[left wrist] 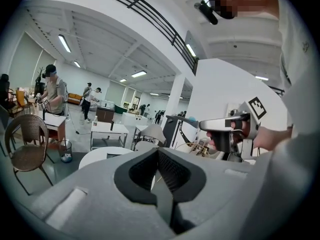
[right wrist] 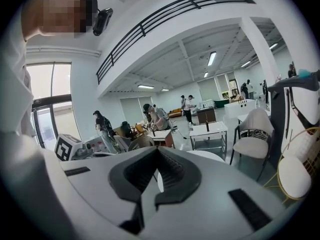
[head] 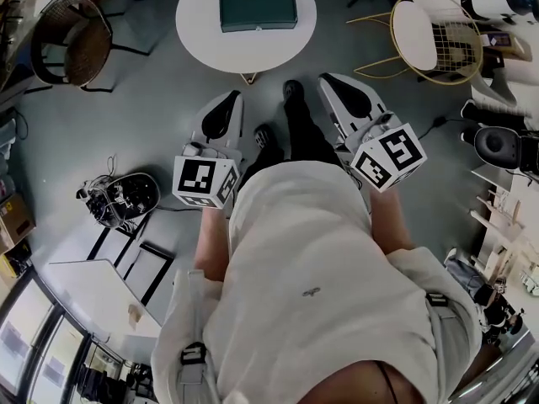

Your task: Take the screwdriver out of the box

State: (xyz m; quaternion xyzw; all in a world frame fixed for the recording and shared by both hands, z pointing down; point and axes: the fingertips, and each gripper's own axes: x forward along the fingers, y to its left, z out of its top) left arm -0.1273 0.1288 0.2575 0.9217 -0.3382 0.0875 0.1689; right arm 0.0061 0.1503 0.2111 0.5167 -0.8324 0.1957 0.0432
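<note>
The place is a large open-plan lab or work hall, with a high white ceiling carrying long strip lights (left wrist: 64,43), a black-railed upper gallery (right wrist: 150,21) and a smooth grey floor (head: 109,133). Across it stand white rectangular work tables (right wrist: 207,130), a round white table (head: 198,23), a brown wicker chair (head: 72,40) and a white-seated gold wire chair (head: 438,36). Several people (left wrist: 52,91) work standing at the far tables, and a black tangle of cabled gear (head: 122,196) lies on the floor at the near left.
</note>
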